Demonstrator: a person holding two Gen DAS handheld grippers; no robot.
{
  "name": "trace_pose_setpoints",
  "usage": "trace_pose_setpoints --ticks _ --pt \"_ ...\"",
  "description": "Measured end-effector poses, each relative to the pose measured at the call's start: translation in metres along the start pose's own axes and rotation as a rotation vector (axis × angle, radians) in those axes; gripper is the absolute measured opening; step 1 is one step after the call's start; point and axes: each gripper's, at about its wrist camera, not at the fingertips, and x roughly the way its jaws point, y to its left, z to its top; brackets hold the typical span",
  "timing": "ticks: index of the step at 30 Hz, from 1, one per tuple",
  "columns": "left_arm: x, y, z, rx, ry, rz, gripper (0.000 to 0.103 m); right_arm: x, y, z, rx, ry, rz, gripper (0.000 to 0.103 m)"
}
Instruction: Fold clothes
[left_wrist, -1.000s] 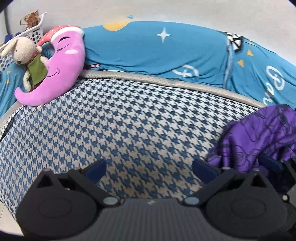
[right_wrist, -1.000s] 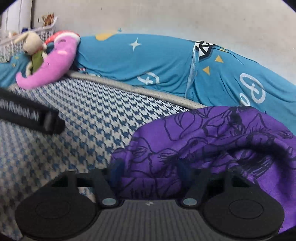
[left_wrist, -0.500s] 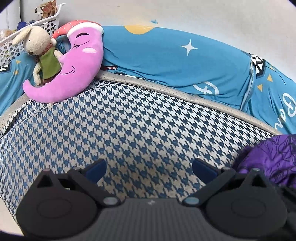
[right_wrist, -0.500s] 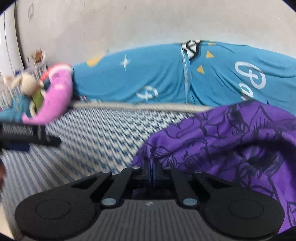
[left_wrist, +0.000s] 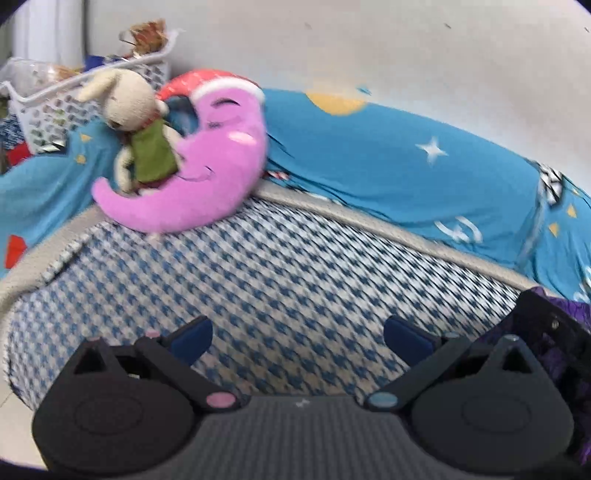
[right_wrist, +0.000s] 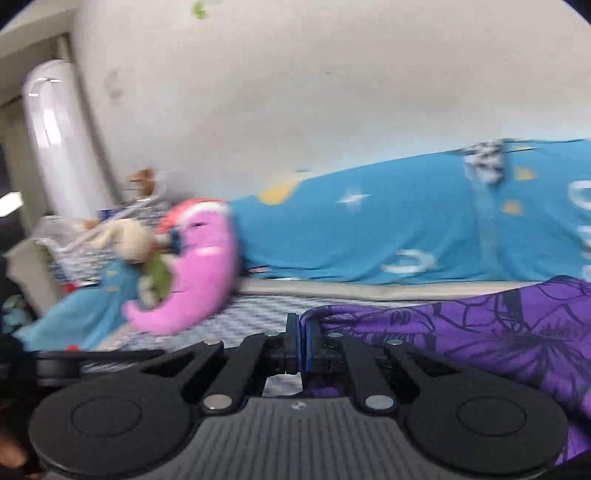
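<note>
Only dried stems (left_wrist: 146, 31) in basket (left_wrist: 55, 107).

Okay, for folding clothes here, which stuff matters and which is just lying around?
For the job: purple garment, pinched in the right hand-held gripper; left hand-held gripper, open; checked bed surface.

Lying about: pink moon pillow, stuffed rabbit, white basket, blue bedding.
</note>
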Motion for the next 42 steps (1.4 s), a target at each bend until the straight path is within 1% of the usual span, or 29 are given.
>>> trace_pose_setpoints --ticks 1,2,3,4,5,6,7,10,11,15,20,23,24,27,30,31,32,33,35,37,39,40,41,42 --pt "0.0 0.004 0.002 -0.011 -0.011 0.014 0.103 0.005 0.005 0.0 -0.01 0.013 0.046 0.007" --pt "0.0 0.007 0.004 -0.021 -0.019 0.026 0.103 0.009 0.01 -0.001 -0.025 0.031 0.063 0.01" --pt "0.0 0.01 0.005 -0.028 -0.025 0.037 0.103 0.014 0.014 -0.003 -0.041 0.05 0.07 0.011" --pt "0.0 0.011 0.005 -0.029 -0.025 0.039 0.103 0.018 0.018 -0.006 -0.062 0.077 0.064 0.011" --pt "0.0 0.011 0.005 -0.028 -0.022 0.038 0.103 0.02 0.02 -0.009 -0.079 0.091 0.049 0.014" --pt "0.0 0.011 0.005 -0.026 -0.018 0.036 0.103 0.022 0.023 -0.012 -0.095 0.099 0.034 0.019" --pt "0.0 0.011 0.005 -0.025 -0.015 0.034 0.103 0.02 0.023 -0.013 -0.097 0.104 0.037 0.021" --pt "-0.003 0.005 0.002 -0.012 -0.014 0.018 0.103 0.011 0.021 -0.015 -0.091 0.113 0.062 0.032" --pt "-0.004 0.003 0.001 -0.008 -0.014 0.012 0.103 0.006 0.021 -0.015 -0.098 0.112 0.067 0.033" --pt "-0.008 -0.006 -0.003 0.009 -0.016 -0.01 0.103 -0.014 0.014 -0.013 -0.096 0.101 0.067 0.034" --pt "-0.011 -0.018 -0.007 0.017 -0.009 -0.055 0.103 -0.047 -0.007 -0.003 -0.081 0.052 -0.019 0.034" --pt "-0.012 -0.028 -0.008 0.03 -0.004 -0.084 0.103 -0.063 -0.022 0.003 -0.056 0.019 -0.081 0.036" --pt "-0.011 -0.031 -0.009 0.031 0.002 -0.097 0.103 -0.068 -0.027 0.006 -0.051 0.008 -0.106 0.039" --pt "-0.012 -0.043 -0.013 0.05 0.018 -0.12 0.103 -0.078 -0.042 0.008 -0.046 -0.018 -0.225 0.048" --pt "-0.013 -0.054 -0.016 0.067 0.025 -0.136 0.103 -0.085 -0.062 0.007 -0.006 -0.027 -0.334 0.049" --pt "-0.013 -0.057 -0.017 0.071 0.026 -0.139 0.103 -0.086 -0.068 0.007 0.004 -0.029 -0.36 0.051" --pt "-0.013 -0.06 -0.018 0.074 0.028 -0.143 0.103 -0.087 -0.073 0.007 0.014 -0.03 -0.387 0.055" --pt "-0.013 -0.062 -0.019 0.074 0.032 -0.147 0.103 -0.088 -0.078 0.006 0.022 -0.028 -0.404 0.061" --pt "-0.013 -0.066 -0.02 0.074 0.043 -0.155 0.103 -0.088 -0.088 0.003 0.047 -0.01 -0.421 0.067" --pt "-0.013 -0.07 -0.021 0.073 0.048 -0.16 0.103 -0.086 -0.099 0.0 0.074 0.009 -0.436 0.068" --pt "-0.013 -0.073 -0.022 0.071 0.052 -0.165 0.103 -0.084 -0.108 -0.005 0.112 0.019 -0.411 0.067" --pt "-0.013 -0.075 -0.022 0.073 0.05 -0.166 0.103 -0.083 -0.111 -0.008 0.132 0.017 -0.394 0.064" --pt "-0.014 -0.076 -0.022 0.075 0.047 -0.167 0.103 -0.082 -0.113 -0.011 0.151 0.014 -0.377 0.051" --pt "-0.015 -0.077 -0.023 0.078 0.044 -0.168 0.103 -0.08 -0.113 -0.013 0.162 0.022 -0.359 0.036"
